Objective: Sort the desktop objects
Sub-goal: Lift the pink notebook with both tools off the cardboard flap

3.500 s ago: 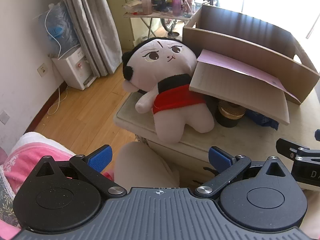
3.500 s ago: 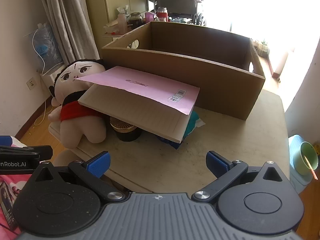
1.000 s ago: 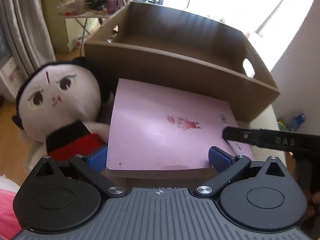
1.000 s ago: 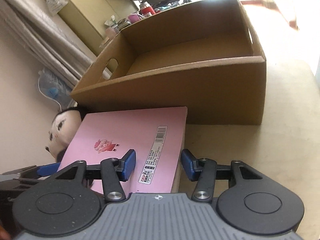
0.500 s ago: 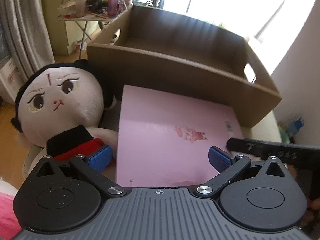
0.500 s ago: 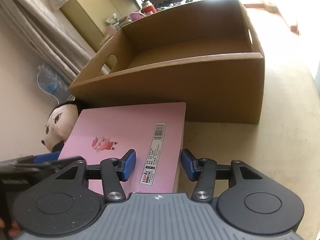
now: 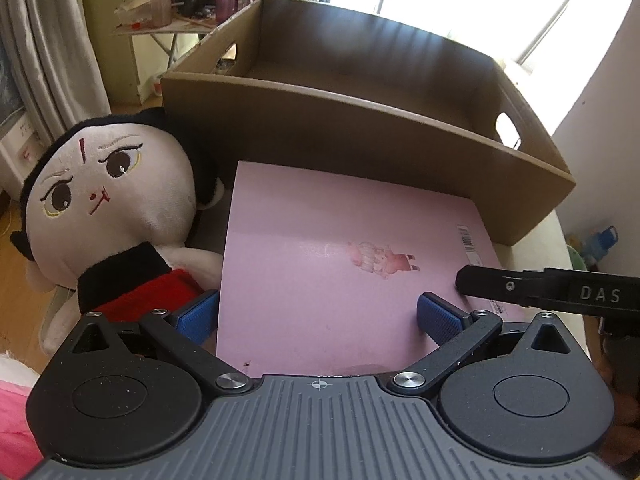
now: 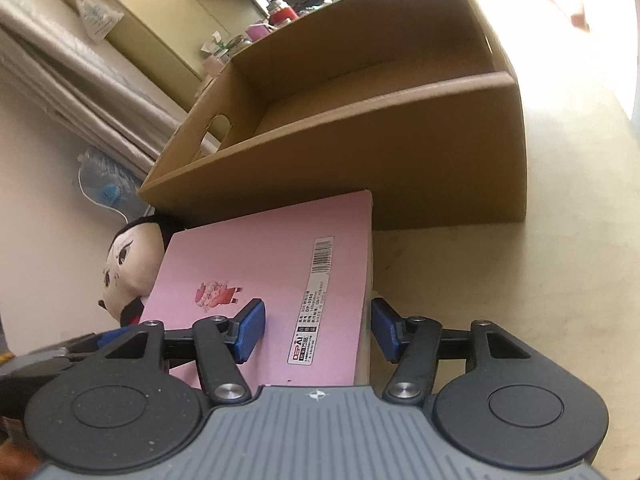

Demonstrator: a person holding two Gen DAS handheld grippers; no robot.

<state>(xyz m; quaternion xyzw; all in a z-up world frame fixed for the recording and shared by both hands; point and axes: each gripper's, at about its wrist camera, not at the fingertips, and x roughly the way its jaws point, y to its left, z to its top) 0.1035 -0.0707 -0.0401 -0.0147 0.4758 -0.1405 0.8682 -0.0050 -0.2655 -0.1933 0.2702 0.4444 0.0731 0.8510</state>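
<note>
A flat pink box [image 7: 332,256] with a small cartoon print and a barcode lies in front of an open cardboard box [image 7: 360,92]. A plush doll [image 7: 112,200] with a black collar and red clothes lies to its left. My left gripper [image 7: 318,318] is open, its blue pads astride the pink box's near edge, one pad beside its left side. My right gripper [image 8: 318,330] is tilted and straddles the pink box's [image 8: 272,280] right end, one pad above the pink top and one below the edge, a gap showing. The cardboard box [image 8: 360,128] stands behind.
The beige tabletop [image 8: 520,300] stretches right of the pink box. The right gripper's arm [image 7: 552,290] crosses the left wrist view at right. A cluttered side table [image 7: 180,12] with bottles stands behind the cardboard box. Curtains [image 7: 52,40] hang at left.
Both grippers moved from the table's front up to the pink box. In the last second the left gripper drew back a little and the right gripper rolled further to the side.
</note>
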